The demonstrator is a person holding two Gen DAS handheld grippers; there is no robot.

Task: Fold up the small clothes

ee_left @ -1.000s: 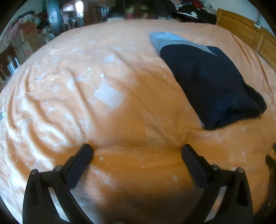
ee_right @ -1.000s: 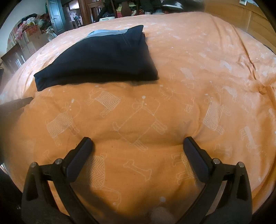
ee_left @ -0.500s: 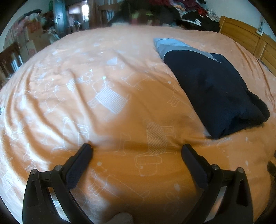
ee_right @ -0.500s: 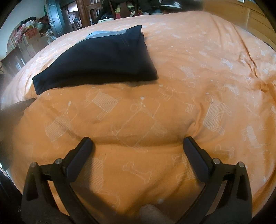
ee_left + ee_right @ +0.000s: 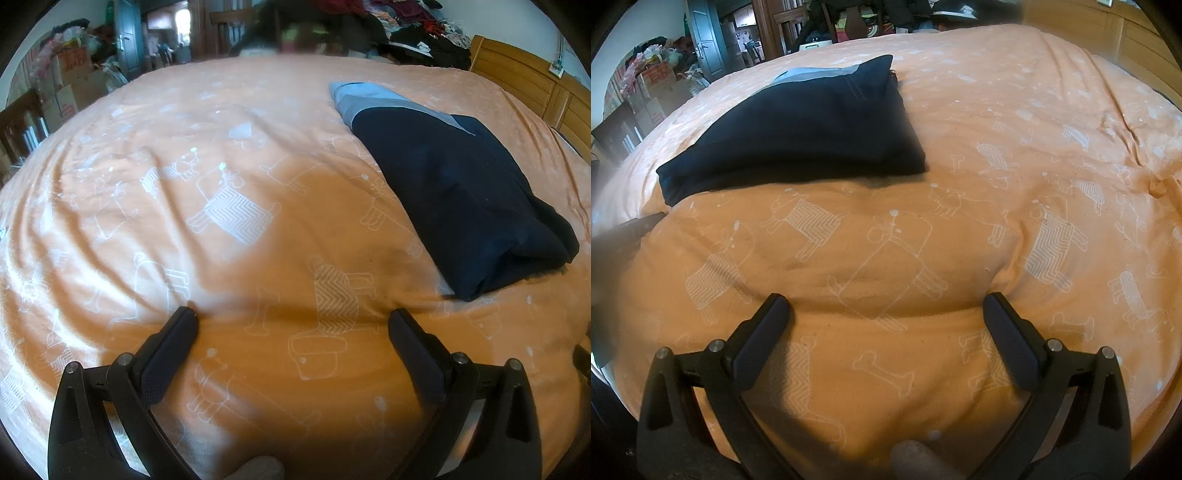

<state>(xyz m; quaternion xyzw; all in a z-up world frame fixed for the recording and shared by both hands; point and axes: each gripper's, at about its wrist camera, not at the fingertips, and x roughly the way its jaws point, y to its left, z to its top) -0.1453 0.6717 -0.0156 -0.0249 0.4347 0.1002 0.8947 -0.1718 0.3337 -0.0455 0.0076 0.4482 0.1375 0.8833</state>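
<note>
The bedcover [image 5: 258,122] is orange, printed all over with thin white outlines of dogs and bones; some dogs wear white zigzag-striped coats. The folded garment [image 5: 461,192] lying on it is dark navy, with a pale grey-blue band along one end. Both grippers' fingers [image 5: 166,354] are matt black with small silver pins. The headboard [image 5: 517,70] is honey-coloured wood, and a door [image 5: 705,40] in the background is teal.

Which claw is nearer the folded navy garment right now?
Hard to call; neither touches it. From the left claw the navy garment lies ahead-right; from the right claw it lies ahead-left. Both open.
</note>
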